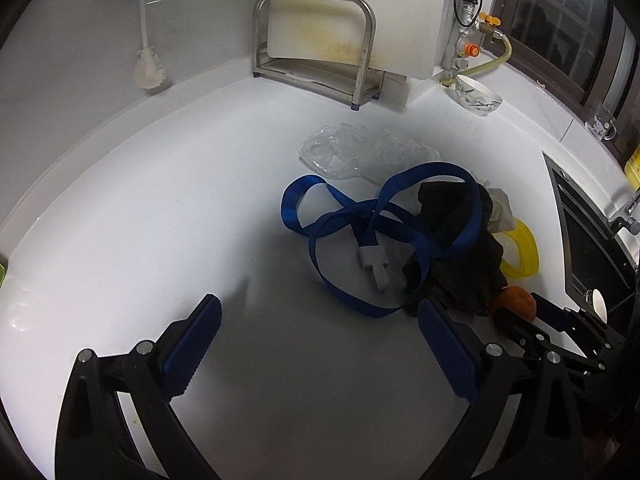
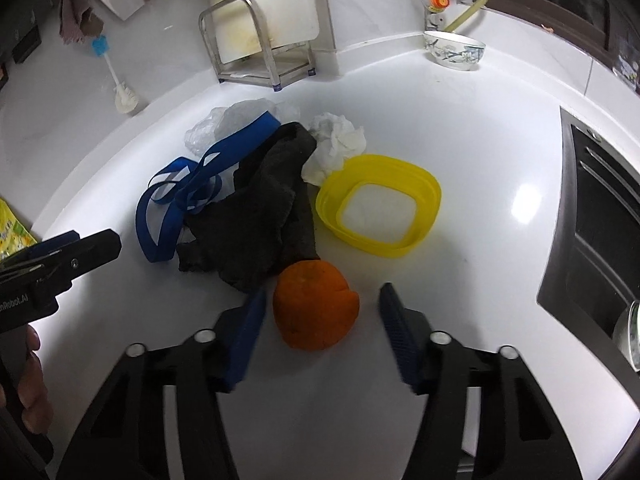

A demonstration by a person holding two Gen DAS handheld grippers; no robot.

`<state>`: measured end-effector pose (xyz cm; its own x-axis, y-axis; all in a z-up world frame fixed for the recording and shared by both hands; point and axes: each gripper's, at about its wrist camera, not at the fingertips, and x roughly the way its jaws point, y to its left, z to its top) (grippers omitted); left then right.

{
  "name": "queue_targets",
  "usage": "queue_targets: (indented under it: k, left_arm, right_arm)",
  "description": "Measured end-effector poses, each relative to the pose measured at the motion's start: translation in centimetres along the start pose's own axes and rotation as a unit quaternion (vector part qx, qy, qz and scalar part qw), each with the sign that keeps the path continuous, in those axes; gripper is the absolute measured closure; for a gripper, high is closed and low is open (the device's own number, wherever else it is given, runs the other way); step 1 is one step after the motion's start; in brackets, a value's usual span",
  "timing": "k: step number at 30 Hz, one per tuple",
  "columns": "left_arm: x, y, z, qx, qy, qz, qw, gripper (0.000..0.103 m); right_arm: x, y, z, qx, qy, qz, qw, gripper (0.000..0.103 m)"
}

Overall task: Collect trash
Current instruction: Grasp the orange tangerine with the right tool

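Note:
An orange peel [image 2: 316,306] lies on the white counter between the fingers of my open right gripper [image 2: 322,294]; neither pad touches it. It shows in the left wrist view [image 1: 516,304] too. Behind it lie a black cloth [image 2: 260,216], a blue strap [image 2: 188,188], a clear plastic bag [image 2: 228,124], crumpled white tissue [image 2: 340,140] and a yellow container [image 2: 380,204]. My left gripper [image 1: 320,308] is open and empty, just short of the blue strap [image 1: 360,216], its grey buckle [image 1: 374,268] and the black cloth [image 1: 452,248].
A steel rack with a cutting board [image 1: 316,40] stands at the back wall. A brush [image 1: 148,60] hangs at the left. A patterned bowl [image 1: 478,96] sits at the back right. A dark sink [image 2: 600,220] lies to the right.

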<state>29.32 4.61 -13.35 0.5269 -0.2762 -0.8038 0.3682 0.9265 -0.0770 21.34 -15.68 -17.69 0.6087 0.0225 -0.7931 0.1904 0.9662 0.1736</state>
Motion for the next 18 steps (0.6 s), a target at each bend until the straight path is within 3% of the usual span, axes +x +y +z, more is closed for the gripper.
queue_targets:
  k: [4,18]
  left_arm:
    - [0.3,0.1,0.3,-0.001,-0.001,-0.003,1.0000,0.006]
    - [3.4,-0.9,4.5,-0.008,-0.002,0.004,1.0000,0.006]
  right_arm:
    - [-0.2,0.2,0.0,-0.003,-0.002,0.007,1.000,0.072]
    - [-2.4,-0.8,-0.2,0.008,-0.014,-0.001,1.000,0.074]
